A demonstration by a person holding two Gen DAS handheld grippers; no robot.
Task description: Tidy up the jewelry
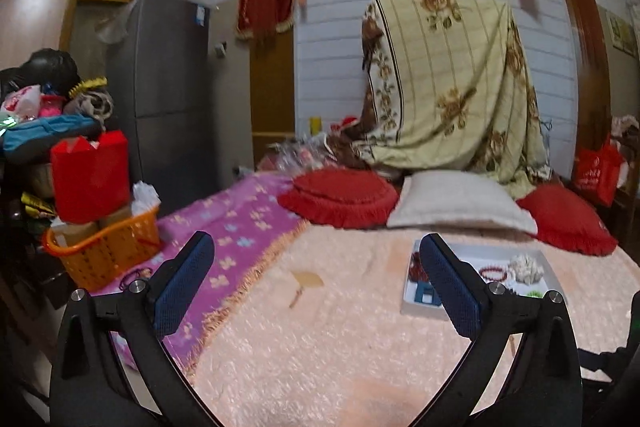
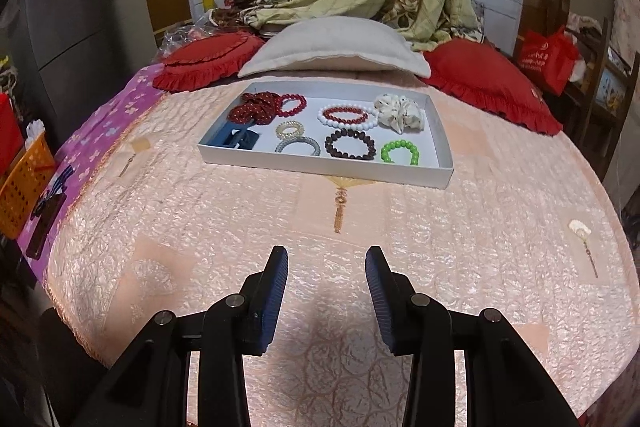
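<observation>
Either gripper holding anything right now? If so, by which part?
Nothing held. Left gripper and right gripper are both open, with only bedspread between the fingers; the jewelry all lies in the white tray.

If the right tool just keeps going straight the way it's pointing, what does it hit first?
Probably the near wall of the shallow white cardboard tray. The right tool is open and empty over the peach quilted bedspread, aimed at the tray; if it is angled downward, it may touch the bedspread first.
</observation>
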